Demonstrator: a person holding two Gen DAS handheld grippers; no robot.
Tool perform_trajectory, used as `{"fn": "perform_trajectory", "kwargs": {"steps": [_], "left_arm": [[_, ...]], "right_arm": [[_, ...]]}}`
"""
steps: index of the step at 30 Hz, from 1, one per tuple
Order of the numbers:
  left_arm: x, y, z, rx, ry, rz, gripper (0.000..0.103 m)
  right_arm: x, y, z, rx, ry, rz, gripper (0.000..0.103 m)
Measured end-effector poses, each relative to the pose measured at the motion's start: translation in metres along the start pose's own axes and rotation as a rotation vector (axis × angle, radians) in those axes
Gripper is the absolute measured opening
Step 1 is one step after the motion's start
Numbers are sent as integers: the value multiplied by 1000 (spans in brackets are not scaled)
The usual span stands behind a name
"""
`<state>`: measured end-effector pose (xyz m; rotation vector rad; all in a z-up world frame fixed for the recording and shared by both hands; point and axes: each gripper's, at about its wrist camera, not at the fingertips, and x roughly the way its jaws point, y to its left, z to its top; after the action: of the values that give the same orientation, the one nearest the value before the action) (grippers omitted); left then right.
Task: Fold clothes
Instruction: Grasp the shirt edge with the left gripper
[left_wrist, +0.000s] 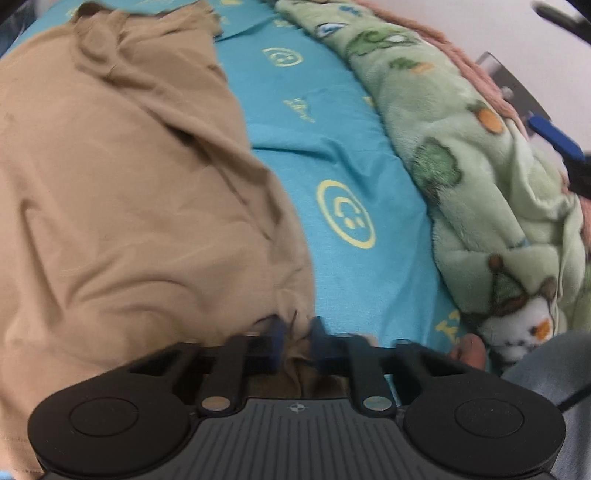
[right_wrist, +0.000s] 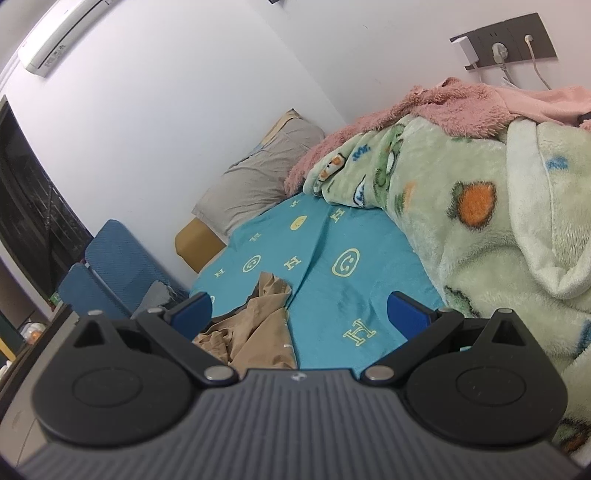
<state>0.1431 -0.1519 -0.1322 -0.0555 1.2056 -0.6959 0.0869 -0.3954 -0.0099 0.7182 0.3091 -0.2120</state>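
Fingers (left_wrist: 277, 341) of the left gripper (left_wrist: 295, 339) are pinched together on the near edge of the tan garment (left_wrist: 129, 206), a fold of cloth bunched between the blue pads. Those of the right gripper (right_wrist: 299, 314) stand wide apart with nothing between them, hovering above the bed.

Just beyond the left gripper, the tan garment lies rumpled across the turquoise bedsheet (left_wrist: 332, 155), which is printed with yellow smiley faces and letters. From the right wrist view the garment shows only as a creased end (right_wrist: 255, 325) low between the open fingers.

Further along, a green fleece blanket (right_wrist: 480, 229) with cartoon prints is heaped beside the sheet, a pink fuzzy blanket (right_wrist: 424, 110) behind it. At the far end a grey pillow (right_wrist: 258, 177) rests against the white wall (right_wrist: 184, 92).
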Motion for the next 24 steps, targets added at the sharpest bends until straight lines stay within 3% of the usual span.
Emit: {"fn": "perform_trajectory", "kwargs": {"steps": [10,15,20,24], "left_arm": [[-50,20,13,-174,-30,-267,8],[-77,47,14,-281,-65,-339,8],[-100,87,-1,-320,-62,-293,7],[-105,117,-17,-325,-7,-152,7]], "right_arm": [[3,-4,2,17,-2,-24,103],[5,-3,1,3,3,-31,103],[7,1,0,-21,14,-40,103],[10,8,-3,-62,33,-44,103]]}}
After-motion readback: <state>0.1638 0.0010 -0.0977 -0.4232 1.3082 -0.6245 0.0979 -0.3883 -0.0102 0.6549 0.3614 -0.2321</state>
